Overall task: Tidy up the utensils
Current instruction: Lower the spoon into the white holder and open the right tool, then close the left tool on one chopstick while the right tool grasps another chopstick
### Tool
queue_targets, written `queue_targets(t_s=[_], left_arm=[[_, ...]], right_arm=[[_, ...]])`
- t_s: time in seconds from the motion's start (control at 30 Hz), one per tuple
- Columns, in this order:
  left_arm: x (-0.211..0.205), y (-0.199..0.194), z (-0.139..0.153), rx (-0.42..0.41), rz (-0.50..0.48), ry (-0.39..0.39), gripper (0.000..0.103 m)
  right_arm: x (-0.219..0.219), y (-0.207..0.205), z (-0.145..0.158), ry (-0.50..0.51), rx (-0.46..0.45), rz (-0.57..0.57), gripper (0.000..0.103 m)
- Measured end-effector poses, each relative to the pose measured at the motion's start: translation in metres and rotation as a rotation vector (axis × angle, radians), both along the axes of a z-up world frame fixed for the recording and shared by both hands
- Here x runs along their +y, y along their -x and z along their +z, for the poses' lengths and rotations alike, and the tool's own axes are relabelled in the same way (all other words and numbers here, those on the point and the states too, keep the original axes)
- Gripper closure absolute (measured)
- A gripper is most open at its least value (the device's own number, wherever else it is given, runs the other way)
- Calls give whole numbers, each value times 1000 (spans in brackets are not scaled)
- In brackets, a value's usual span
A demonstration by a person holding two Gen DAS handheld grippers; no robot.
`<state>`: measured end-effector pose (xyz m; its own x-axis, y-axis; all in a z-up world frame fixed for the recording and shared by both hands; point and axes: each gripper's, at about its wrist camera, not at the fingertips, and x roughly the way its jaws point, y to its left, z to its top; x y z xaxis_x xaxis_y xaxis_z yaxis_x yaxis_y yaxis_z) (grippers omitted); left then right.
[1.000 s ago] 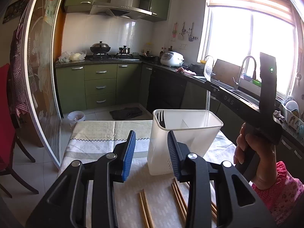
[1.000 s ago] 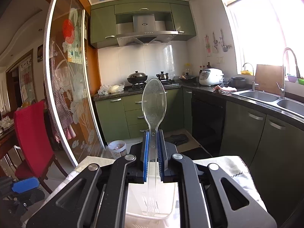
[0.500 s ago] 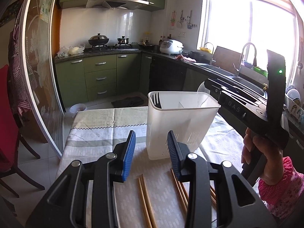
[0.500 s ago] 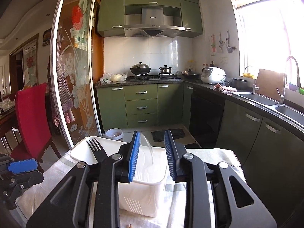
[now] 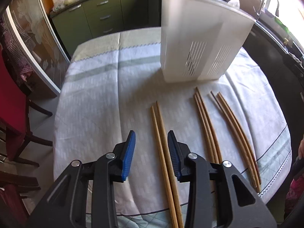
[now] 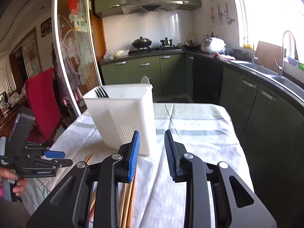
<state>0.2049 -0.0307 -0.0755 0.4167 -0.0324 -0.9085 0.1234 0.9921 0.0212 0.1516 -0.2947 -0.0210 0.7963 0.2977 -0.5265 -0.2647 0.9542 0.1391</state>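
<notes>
1. Spoon [image 6: 145,80] dropped: now standing in the white utensil caddy [image 6: 121,121] with the fork [image 6: 101,93]; right hand-held gripper [image 6: 152,152] backed off, jaws apart, empty.
2. Left hand-held gripper [image 5: 151,152] tipped down, open, astride the leftmost chopstick pair [image 5: 161,148] on the desk [image 5: 91,104].
3. Risk: sticks sit off-centre toward the right pad, so closing may catch one and roll the other away.

table [image 5: 85,114] under a pale cloth [image 5: 98,87] carries a white caddy [image 5: 199,43] and three chopstick bundles [image 5: 163,142].
</notes>
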Motion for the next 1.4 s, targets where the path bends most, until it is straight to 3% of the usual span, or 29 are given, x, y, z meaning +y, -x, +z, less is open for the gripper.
queue_targets(t_s=[0.17, 0.2, 0.37, 0.7, 1.1, 1.3, 1.4], left_arm=[[4, -6, -26, 105, 31, -1, 74], [5, -6, -28, 115, 36, -3, 75], [6, -4, -27, 123, 39, -17, 78], [1, 1, -26, 146, 27, 38, 78], [-10, -1, -34, 172, -5, 19, 78], [-18, -3, -35, 161, -9, -23, 81], [-10, -5, -35, 166, -5, -35, 81]], right_arm=[[-28, 10, -19, -45, 88, -8, 76], [-32, 12, -22, -45, 95, -10, 71], [-36, 18, -28, -56, 110, 1, 68], [-13, 7, -24, -37, 139, 41, 68], [-12, 2, -33, -26, 179, 52, 65], [1, -2, -43, 51, 242, 87, 62], [9, -11, -54, 82, 326, 138, 63]])
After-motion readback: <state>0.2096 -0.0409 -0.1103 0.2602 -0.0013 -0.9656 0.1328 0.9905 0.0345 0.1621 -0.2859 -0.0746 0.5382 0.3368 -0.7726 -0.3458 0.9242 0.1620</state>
